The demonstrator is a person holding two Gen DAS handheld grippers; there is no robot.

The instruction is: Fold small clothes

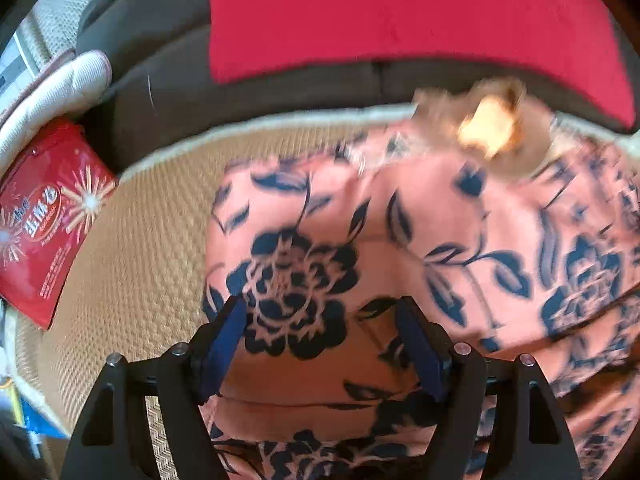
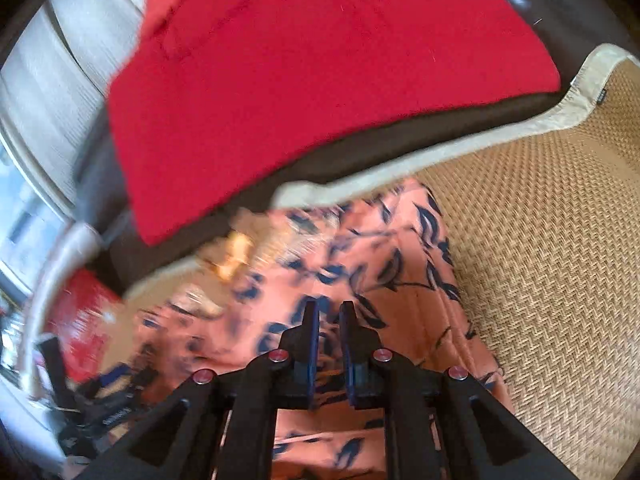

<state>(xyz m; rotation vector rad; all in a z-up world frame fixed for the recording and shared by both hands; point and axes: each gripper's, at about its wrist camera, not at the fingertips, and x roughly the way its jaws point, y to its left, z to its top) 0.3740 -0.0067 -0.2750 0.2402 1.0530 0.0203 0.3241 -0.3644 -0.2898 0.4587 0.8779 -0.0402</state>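
Note:
A small salmon-pink garment point(image 1: 420, 248) with a dark blue flower print lies rumpled on a woven tan mat point(image 1: 152, 240). It has a yellow-brown trim piece point(image 1: 490, 126) at its far edge, blurred. My left gripper point(image 1: 322, 312) is open, its jaws wide apart just above the cloth's near left part, holding nothing. In the right wrist view the garment point(image 2: 380, 280) lies left of centre on the mat point(image 2: 540, 240). My right gripper point(image 2: 329, 312) hovers over it with the jaws nearly together and a narrow gap; whether cloth is pinched is unclear.
A red cushion point(image 1: 400, 20) leans on a dark brown sofa back point(image 1: 168, 68) behind the mat; it also shows in the right wrist view point(image 2: 300, 80). A red printed packet point(image 1: 44, 216) and a white padded item point(image 1: 60, 88) lie at the left.

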